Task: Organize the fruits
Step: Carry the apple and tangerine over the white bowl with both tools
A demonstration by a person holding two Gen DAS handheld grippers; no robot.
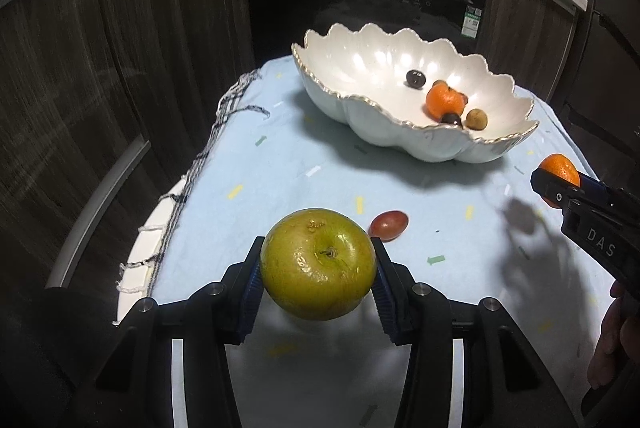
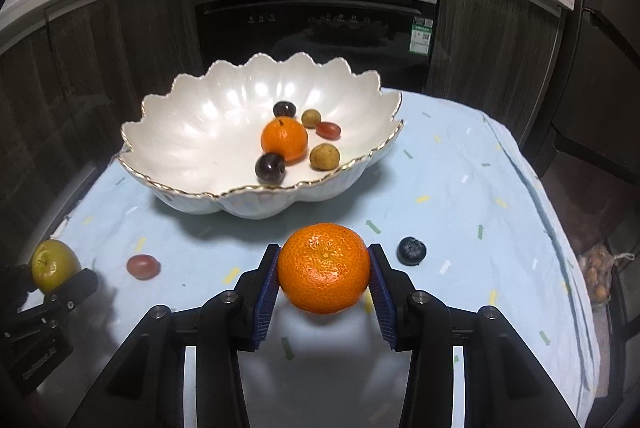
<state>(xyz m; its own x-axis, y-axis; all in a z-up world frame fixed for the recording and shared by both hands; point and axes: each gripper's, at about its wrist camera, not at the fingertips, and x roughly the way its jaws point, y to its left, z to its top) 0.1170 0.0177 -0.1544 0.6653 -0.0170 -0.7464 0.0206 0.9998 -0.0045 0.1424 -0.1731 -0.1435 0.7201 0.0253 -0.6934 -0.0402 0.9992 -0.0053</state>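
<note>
On right claw (image 1: 558,184) body: white lettering "DAS".

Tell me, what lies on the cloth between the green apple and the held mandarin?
A single red grape lies between the green apple and the mandarin on the blue cloth; otherwise that stretch is bare. The right wrist view shows it best.

Green apple (image 1: 318,264), orange mandarin (image 2: 324,268), gold-rimmed white bowl (image 2: 168,132), confetti-patterned blue cloth (image 2: 460,196)

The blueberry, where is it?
In the right wrist view the blueberry lies on the blue cloth, just right of the mandarin in the right tongs.
</note>
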